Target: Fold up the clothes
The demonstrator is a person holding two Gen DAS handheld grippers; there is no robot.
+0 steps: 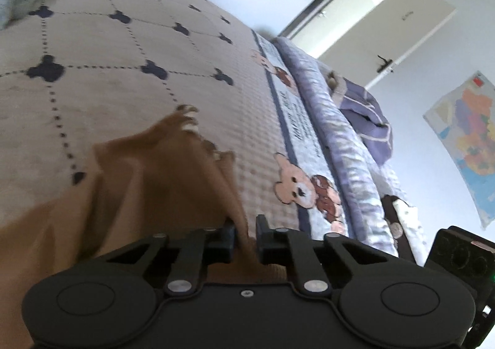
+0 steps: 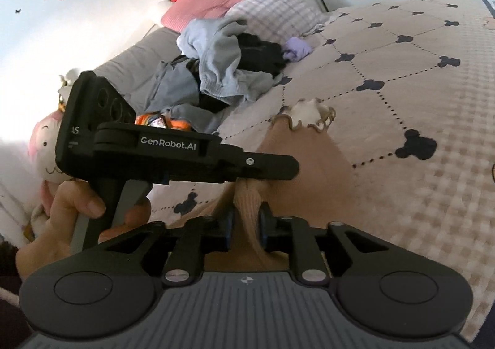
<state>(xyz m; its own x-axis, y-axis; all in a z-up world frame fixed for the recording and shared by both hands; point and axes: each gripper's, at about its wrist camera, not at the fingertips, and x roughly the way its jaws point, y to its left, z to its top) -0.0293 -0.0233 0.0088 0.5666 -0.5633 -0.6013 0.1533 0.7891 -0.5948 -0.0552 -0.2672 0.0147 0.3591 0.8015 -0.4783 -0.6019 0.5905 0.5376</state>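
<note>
Over the quilted bedspread [image 1: 130,48] with its dark mouse-head marks, both grippers are on the same brown garment [image 1: 148,181]. The left gripper [image 1: 244,237] has its jaws drawn nearly together on a thin pinch of the brown cloth, which runs up between the black pads and fans away toward a frilled pale edge lying on the cover. From the right wrist view, the right gripper [image 2: 246,222] stands a little wider, and a gathered roll of the same knit fabric fills the gap between its blue-edged pads, touching both; the garment [image 2: 297,157] spreads forward from there to its ruffled white collar. The left gripper [image 2: 266,167] reaches across that view from the left, its tip down on the cloth just ahead of the right one, a hand [image 2: 77,206] wrapped round its handle. A heap of grey, blue and black clothes [image 2: 216,70] sits farther up the bed, well apart, by a pink pillow [image 2: 207,2] and a checked one.
</note>
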